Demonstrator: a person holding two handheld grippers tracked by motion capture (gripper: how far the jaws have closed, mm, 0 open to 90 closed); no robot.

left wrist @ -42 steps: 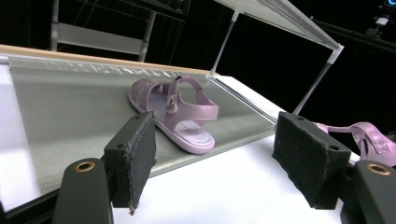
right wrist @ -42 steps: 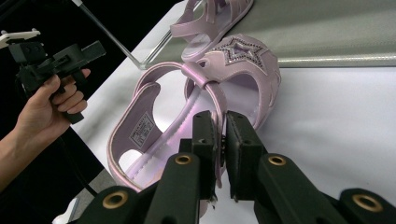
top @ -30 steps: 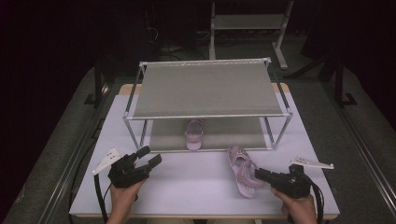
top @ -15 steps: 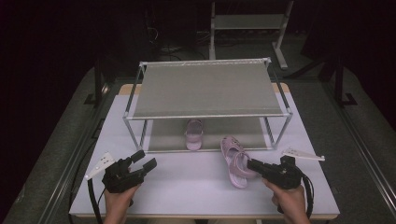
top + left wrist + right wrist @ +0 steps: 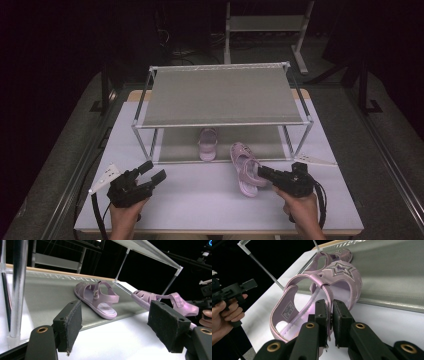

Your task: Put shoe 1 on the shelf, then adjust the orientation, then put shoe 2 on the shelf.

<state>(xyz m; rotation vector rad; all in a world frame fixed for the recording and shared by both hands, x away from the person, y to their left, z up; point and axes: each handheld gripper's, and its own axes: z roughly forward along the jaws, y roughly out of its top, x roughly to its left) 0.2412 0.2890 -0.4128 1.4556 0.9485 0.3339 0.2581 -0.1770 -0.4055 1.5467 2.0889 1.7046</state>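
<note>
A pink sandal [image 5: 244, 166] lies on the white table just before the shelf rack's lower shelf; its toe reaches the shelf edge [image 5: 342, 277]. My right gripper [image 5: 265, 173] is shut on the sandal's heel strap [image 5: 329, 302], which is pinched between the pads. A second pink sandal [image 5: 207, 143] rests on the grey lower shelf [image 5: 97, 296]. My left gripper [image 5: 152, 171] hovers open at the table's front left, with nothing between its pads [image 5: 72, 322], pointing toward both sandals.
A two-level metal shelf rack [image 5: 222, 95] stands mid-table, its upright posts [image 5: 142, 142] at the front corners. The white table [image 5: 200, 200] ends close to the hands. Another metal rack [image 5: 265, 25] stands in the dark beyond.
My right gripper has carried the held sandal forward and left, bringing its toe up to the lower shelf edge. The left gripper has barely shifted.
</note>
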